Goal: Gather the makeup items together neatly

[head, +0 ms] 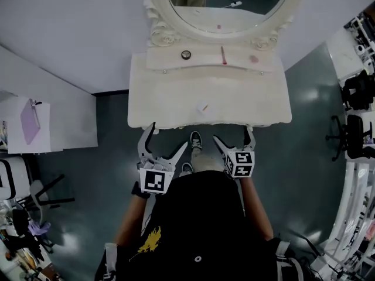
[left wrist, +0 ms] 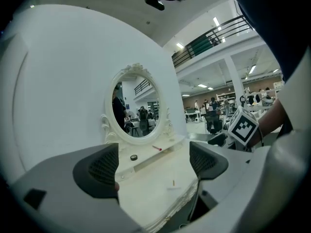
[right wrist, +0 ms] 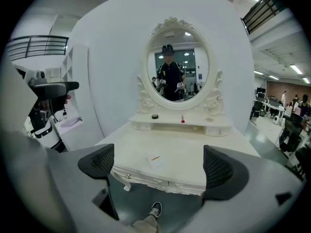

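Observation:
A white dressing table (head: 170,98) with an oval mirror (head: 228,4) stands ahead. On its raised shelf lie a small round black pot (head: 186,54), a thin red stick (head: 222,55) and a faint pink item (head: 254,58). A small white pad with a thin stick on it (head: 203,106) lies on the tabletop. The same pot (right wrist: 154,116), red stick (right wrist: 182,119) and pad (right wrist: 154,158) show in the right gripper view. My left gripper (head: 164,138) and right gripper (head: 232,136) are both open and empty, held just short of the table's front edge.
A lower white side table (head: 64,119) with a purple notebook (head: 29,122) stands to the left. Office chairs (head: 351,136) and white equipment line the right side. The person's shoe (head: 195,140) rests on the grey floor under the table's front.

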